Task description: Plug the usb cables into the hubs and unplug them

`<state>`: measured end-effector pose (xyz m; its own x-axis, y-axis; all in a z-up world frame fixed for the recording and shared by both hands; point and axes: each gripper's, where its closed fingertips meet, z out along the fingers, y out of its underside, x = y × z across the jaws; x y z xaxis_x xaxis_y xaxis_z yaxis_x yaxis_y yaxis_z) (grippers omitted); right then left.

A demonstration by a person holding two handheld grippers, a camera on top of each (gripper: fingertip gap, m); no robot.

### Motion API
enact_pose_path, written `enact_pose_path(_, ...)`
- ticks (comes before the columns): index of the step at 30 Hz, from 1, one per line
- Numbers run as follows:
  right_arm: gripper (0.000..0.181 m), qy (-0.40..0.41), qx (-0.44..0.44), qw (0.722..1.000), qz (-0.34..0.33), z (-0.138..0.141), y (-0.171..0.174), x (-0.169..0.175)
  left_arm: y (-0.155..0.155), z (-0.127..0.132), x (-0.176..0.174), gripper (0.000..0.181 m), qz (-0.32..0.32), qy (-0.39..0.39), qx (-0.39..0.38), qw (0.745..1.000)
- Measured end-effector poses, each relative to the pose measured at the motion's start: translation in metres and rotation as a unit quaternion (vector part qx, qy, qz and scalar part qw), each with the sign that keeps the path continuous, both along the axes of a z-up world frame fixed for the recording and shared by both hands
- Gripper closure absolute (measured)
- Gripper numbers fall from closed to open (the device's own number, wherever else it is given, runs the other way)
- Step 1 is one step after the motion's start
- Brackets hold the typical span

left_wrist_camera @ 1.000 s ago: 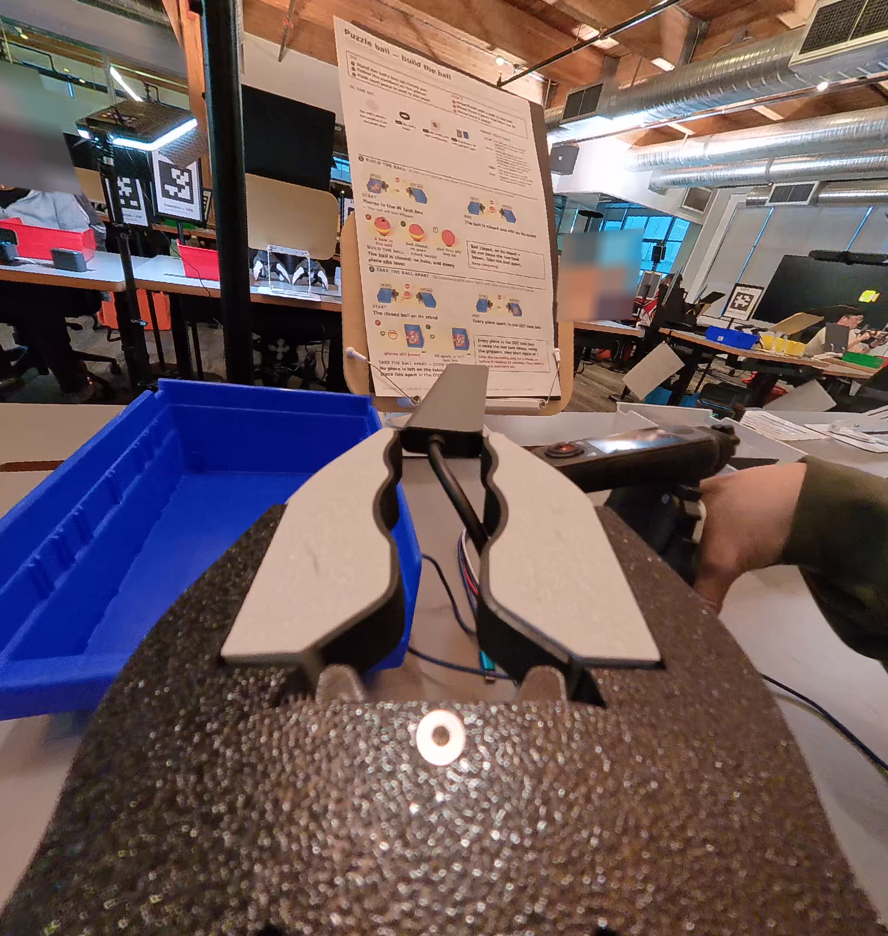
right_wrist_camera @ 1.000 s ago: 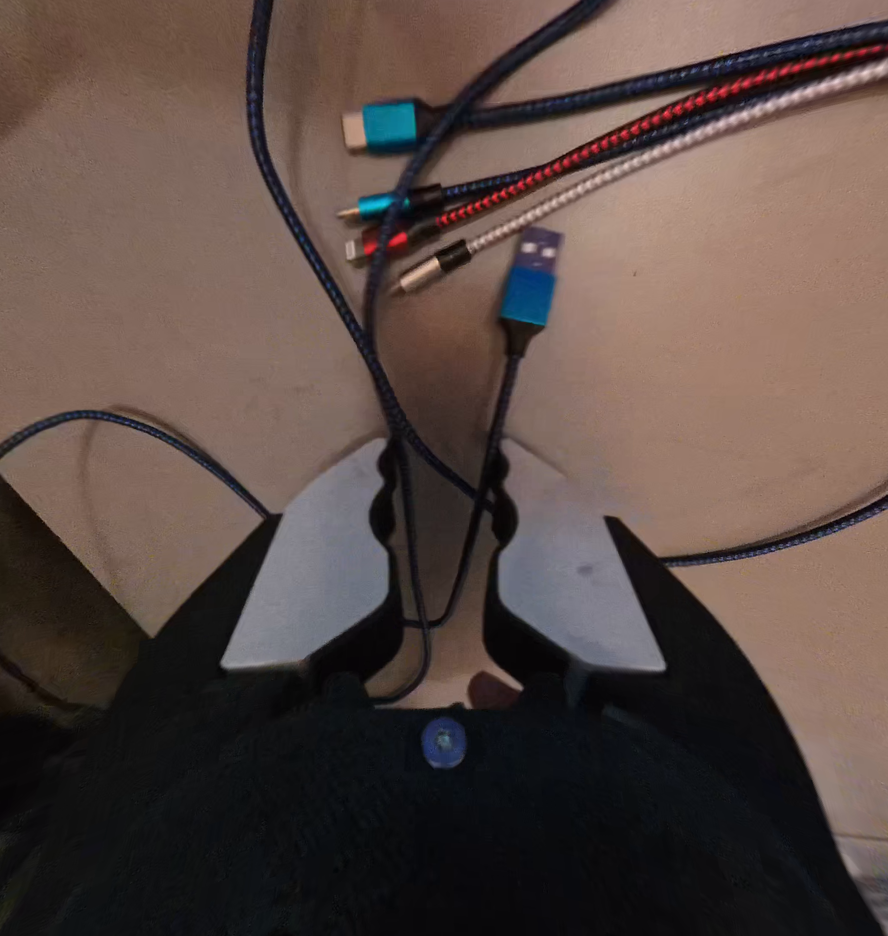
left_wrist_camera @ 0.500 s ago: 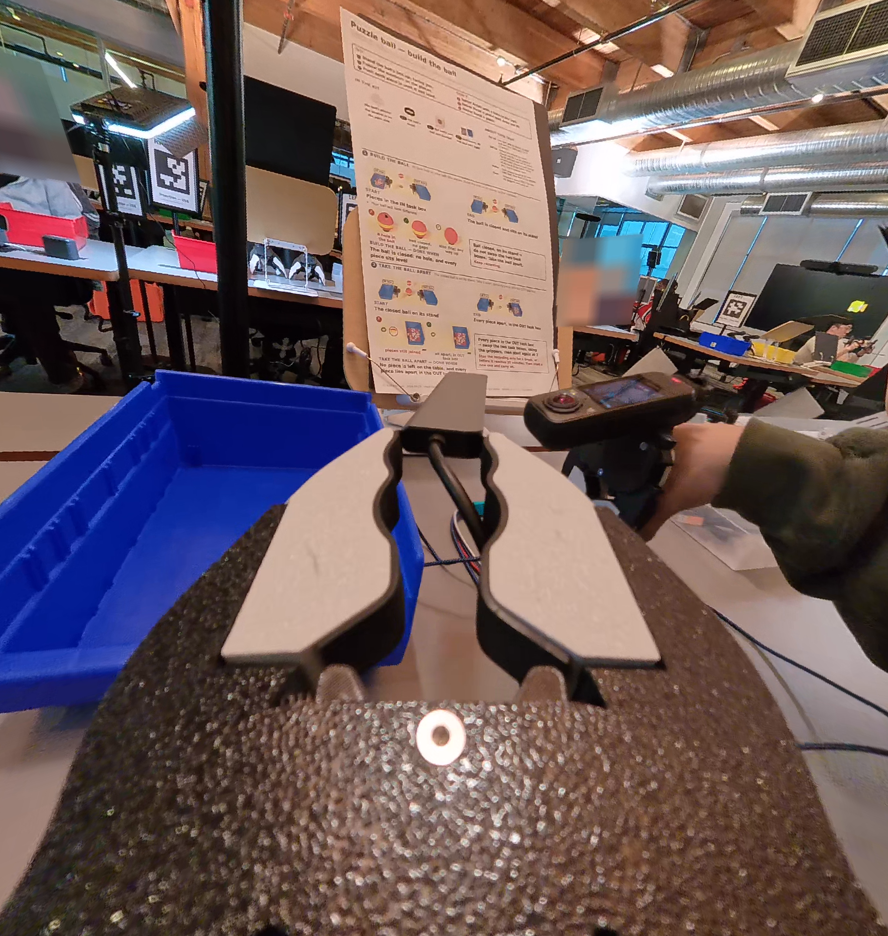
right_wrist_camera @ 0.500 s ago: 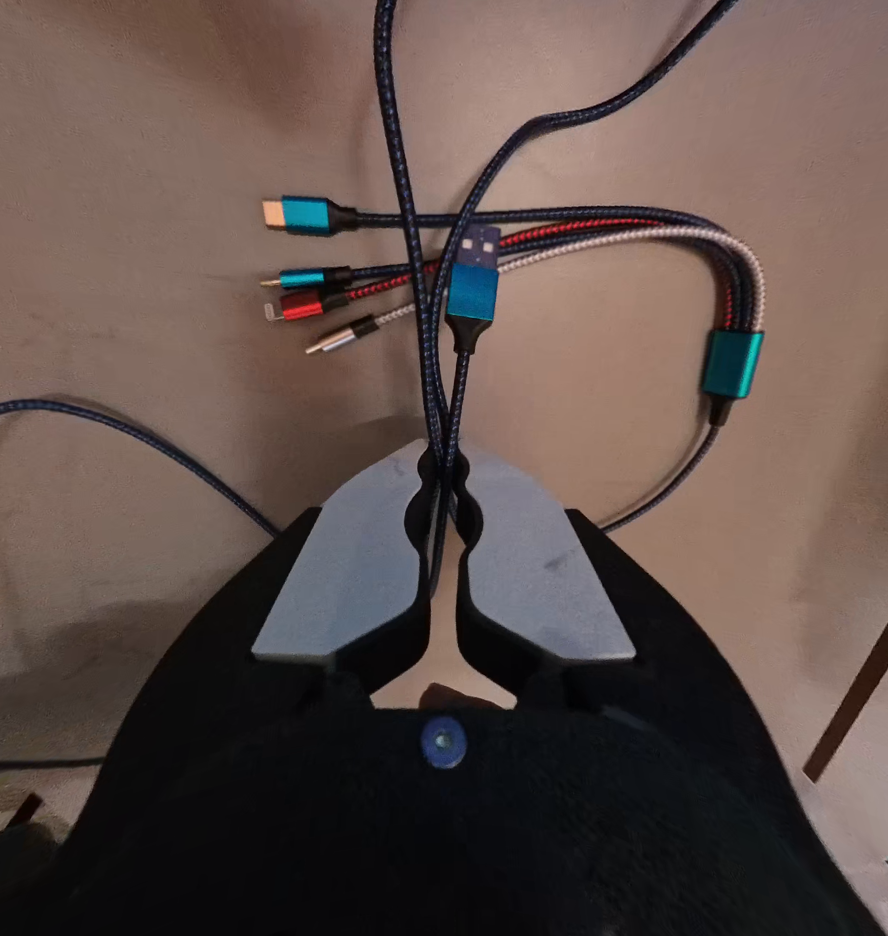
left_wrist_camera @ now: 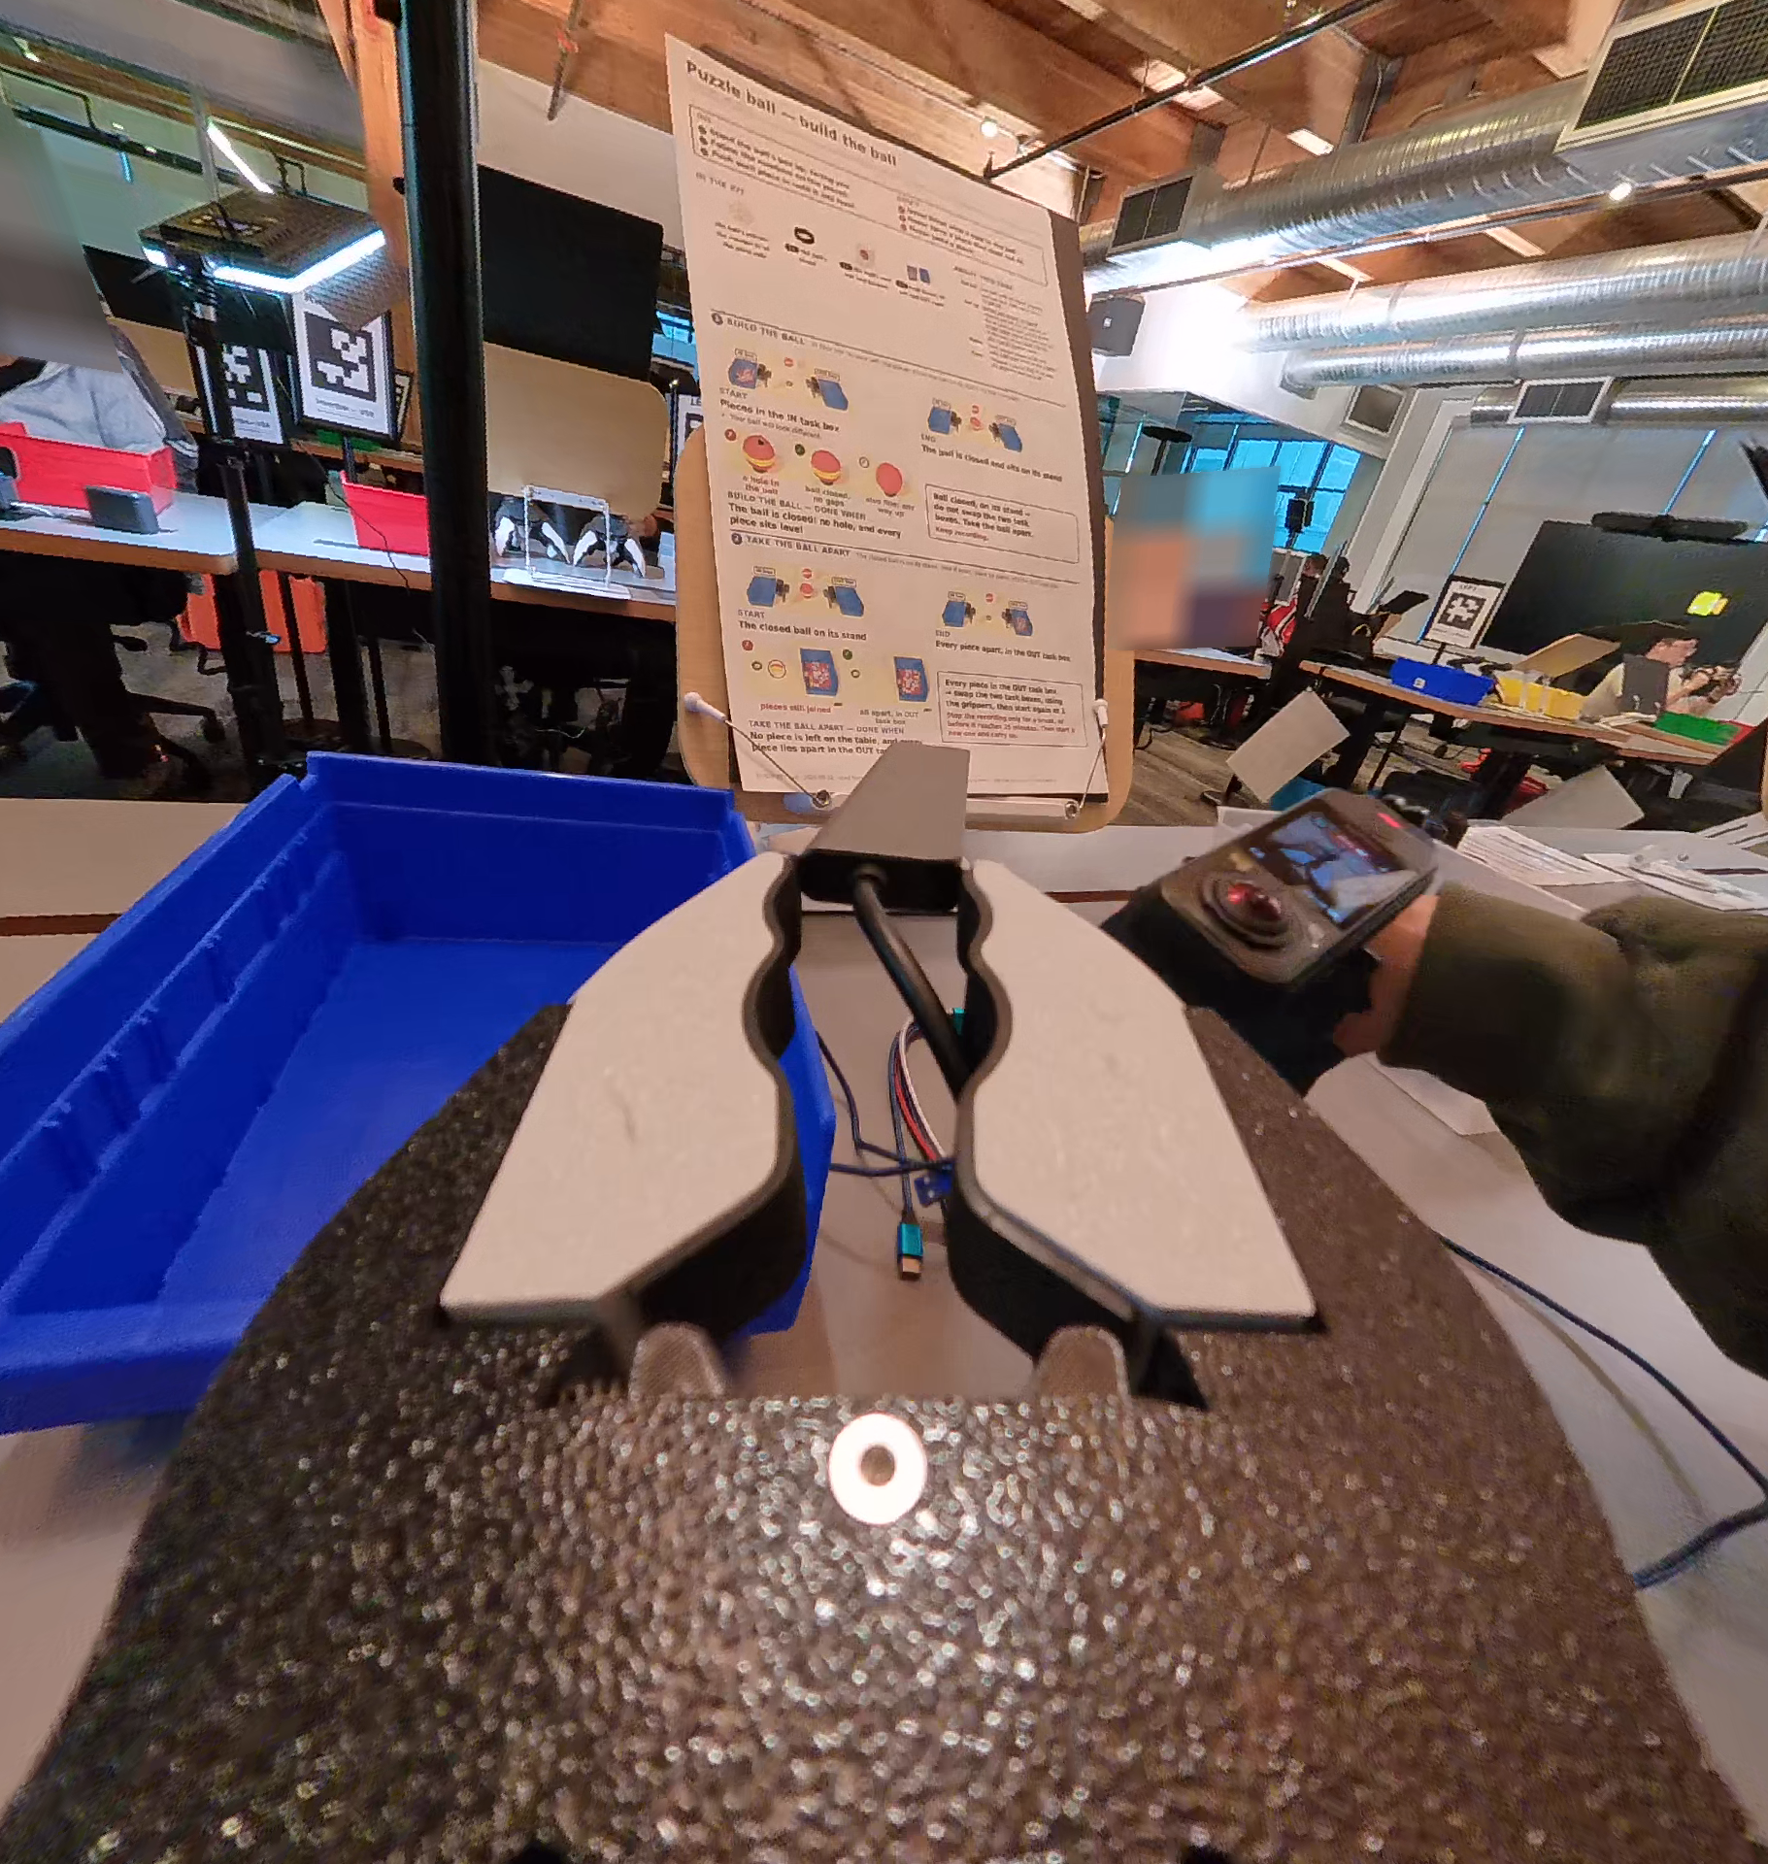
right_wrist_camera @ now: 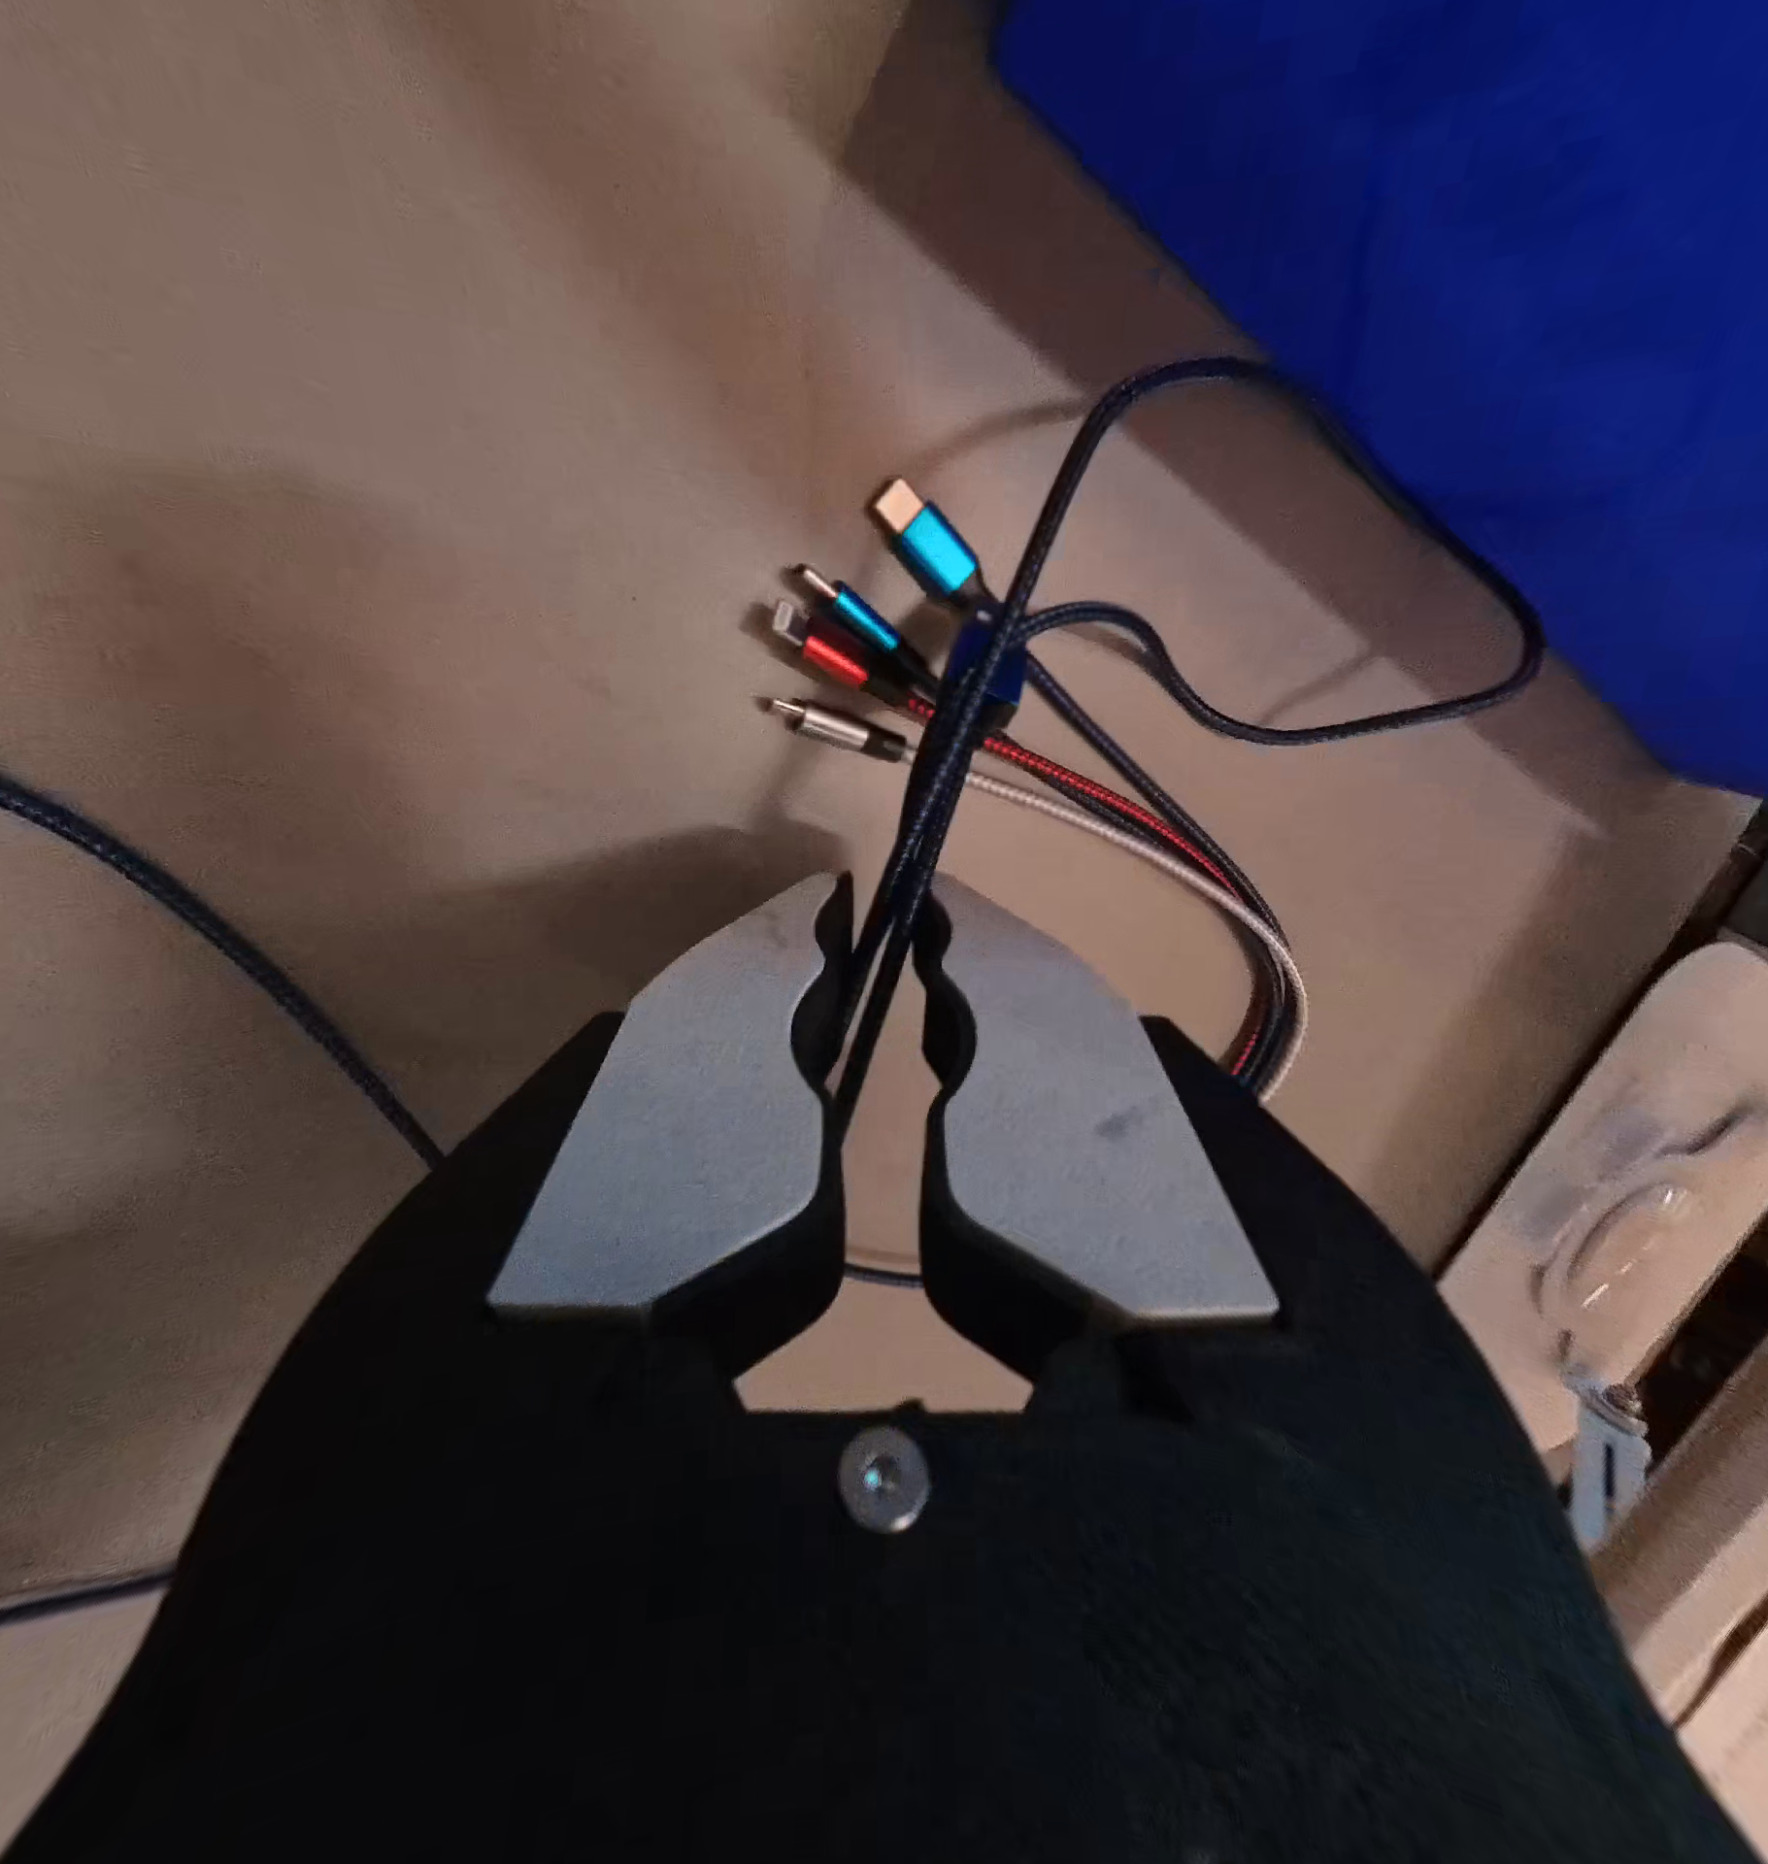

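Between your left gripper's flat grey fingers, whose black inner edges are wavy, sits the near end of a dark grey slab-shaped hub, pinched at the tips with its smooth black lead trailing back through the gap. Below that gap, braided cables lie on the pale table, one ending in a teal metal plug. Just left stands a glossy blue plastic bin, and beyond the hub a printed sheet rests on a wooden stand. Your right gripper, its body black, has its fingers drawn nearly together on two dark blue braided strands crossing at the tips; a blue USB plug hangs past them, blurred. Farther out on the table lie four small metal connectors in teal, blue, red and silver.
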<state>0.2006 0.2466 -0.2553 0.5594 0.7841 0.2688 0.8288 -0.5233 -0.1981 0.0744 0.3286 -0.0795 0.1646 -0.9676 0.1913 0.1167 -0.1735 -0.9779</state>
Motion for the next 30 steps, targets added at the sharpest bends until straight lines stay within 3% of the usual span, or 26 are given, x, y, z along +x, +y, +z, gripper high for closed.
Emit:
enact_pose_path(4, 0.169, 0.011, -0.028, 0.999, 0.038, -0.012, 0.007, -0.007, -0.001, -0.001, 0.001, 0.153, -0.002, 0.004, 0.002, 1.000)
enact_pose_path(8, 0.160, -0.010, 0.000, 0.996, 0.091, -0.009, 0.023, -0.012, -0.001, -0.003, 0.002, 0.153, -0.003, 0.005, 0.001, 1.000)
enact_pose_path(11, 0.132, -0.025, 0.022, 0.992, 0.124, -0.012, 0.037, -0.015, 0.001, -0.005, 0.003, 0.153, -0.004, 0.005, -0.004, 1.000)
enact_pose_path(13, 0.104, -0.026, 0.019, 0.994, 0.107, -0.015, 0.046, -0.010, 0.001, -0.006, 0.003, 0.153, -0.006, 0.005, -0.006, 1.000)
enact_pose_path(21, 0.106, 0.061, -0.124, 0.989, 0.051, -0.031, 0.041, -0.006, 0.004, -0.003, 0.000, 0.154, -0.008, -0.003, -0.014, 1.000)
enact_pose_path(30, 0.127, 0.042, -0.137, 0.990, 0.009, -0.029, 0.043, 0.000, 0.011, -0.004, -0.005, 0.153, -0.006, -0.009, -0.028, 1.000)
